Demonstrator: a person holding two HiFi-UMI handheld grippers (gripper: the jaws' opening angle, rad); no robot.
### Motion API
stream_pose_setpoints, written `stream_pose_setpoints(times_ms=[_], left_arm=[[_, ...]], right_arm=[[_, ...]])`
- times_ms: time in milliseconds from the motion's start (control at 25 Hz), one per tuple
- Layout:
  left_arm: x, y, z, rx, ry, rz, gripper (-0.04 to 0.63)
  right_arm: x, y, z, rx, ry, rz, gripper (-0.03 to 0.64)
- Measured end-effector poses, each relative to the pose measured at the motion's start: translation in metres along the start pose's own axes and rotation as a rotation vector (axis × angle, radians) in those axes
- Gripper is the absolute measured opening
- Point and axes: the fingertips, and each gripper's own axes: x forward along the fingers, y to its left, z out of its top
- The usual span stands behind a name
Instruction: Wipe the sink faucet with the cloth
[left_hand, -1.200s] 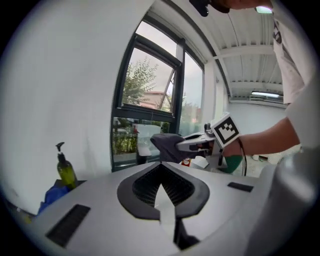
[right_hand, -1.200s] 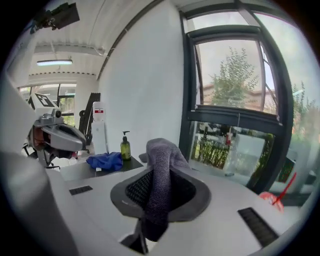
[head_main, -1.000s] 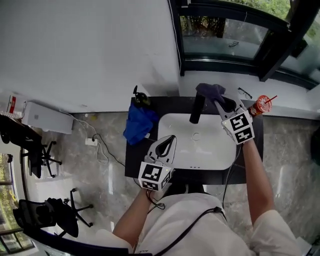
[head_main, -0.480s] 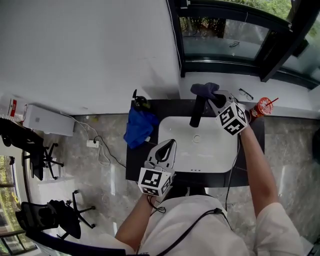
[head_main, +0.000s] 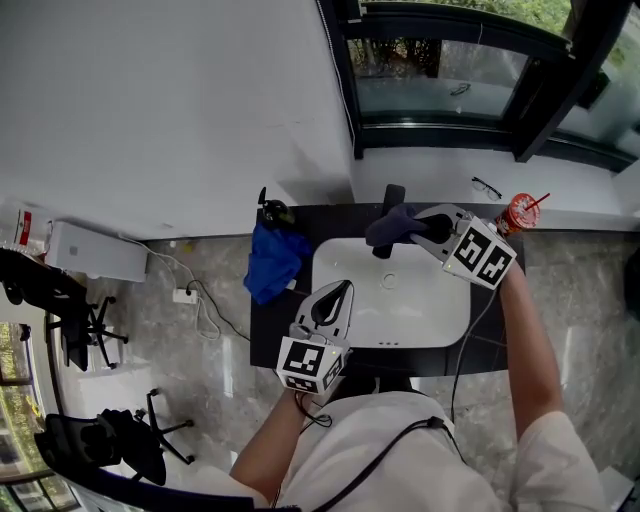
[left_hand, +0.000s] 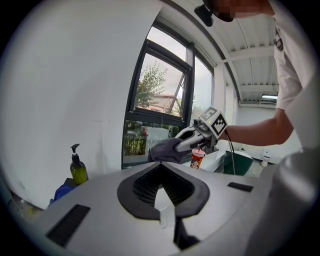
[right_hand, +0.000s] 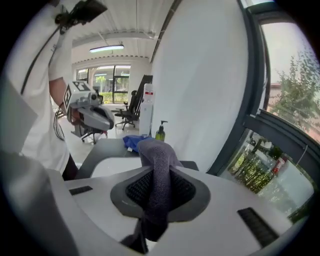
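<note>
Cloth (head_main: 388, 230) of dark grey is pinched between the 2 jaws of the right gripper (head_main: 416, 228). The right gripper view shows it as a folded strip rising up from the closed jaws and bunching above them. In the head view the cloth is draped against the black faucet (head_main: 394, 192), covering its lower part, while the faucet's top end shows just behind the bunch. The faucet stands at the back edge of the white sink (head_main: 425, 305), which is set into a black counter (head_main: 266, 322).

The left gripper (head_main: 338, 292) hangs over the sink's front left rim, well apart from the faucet. Its jaws are drawn together with nothing between them.

On the counter to the left of the sink lies a crumpled blue rag (head_main: 272, 256), with a soap bottle (head_main: 270, 210) just behind it. A red cup (head_main: 520, 212) with a straw stands at the counter's far right corner, near the right gripper's marker cube.
</note>
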Motion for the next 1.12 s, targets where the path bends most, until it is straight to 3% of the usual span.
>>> stream_pose_setpoints(times_ms=[160,280,400,600,760,960,1120], left_arm=[[-0.002,0.007,0.004,0.002,-0.007,0.014,-0.008],[-0.005,0.011,0.006,0.005,-0.008,0.026,-0.008],[-0.010,0.014,0.005,0.001,-0.006,0.036,-0.008],[-0.015,0.015,0.004,-0.003,-0.007,0.043,-0.008],[-0.015,0.011,0.004,0.000,-0.011,0.035,-0.008],[-0.012,0.002,0.004,0.005,-0.017,0.014,-0.008],[-0.007,-0.005,0.005,0.011,-0.020,-0.009,-0.008]], right_arm=[[-0.017,-0.050,0.020,0.043,-0.079,-0.163,0.061],[-0.011,-0.086,0.019,0.020,-0.046,-0.307,0.061],[0.011,-0.098,0.013,-0.017,0.007,-0.348,0.061],[0.038,-0.083,-0.002,-0.105,0.107,-0.319,0.061],[0.036,-0.056,-0.002,-0.111,0.091,-0.244,0.061],[0.032,0.000,0.000,-0.066,0.035,-0.066,0.061],[0.021,0.027,-0.004,0.036,-0.009,0.013,0.061]])
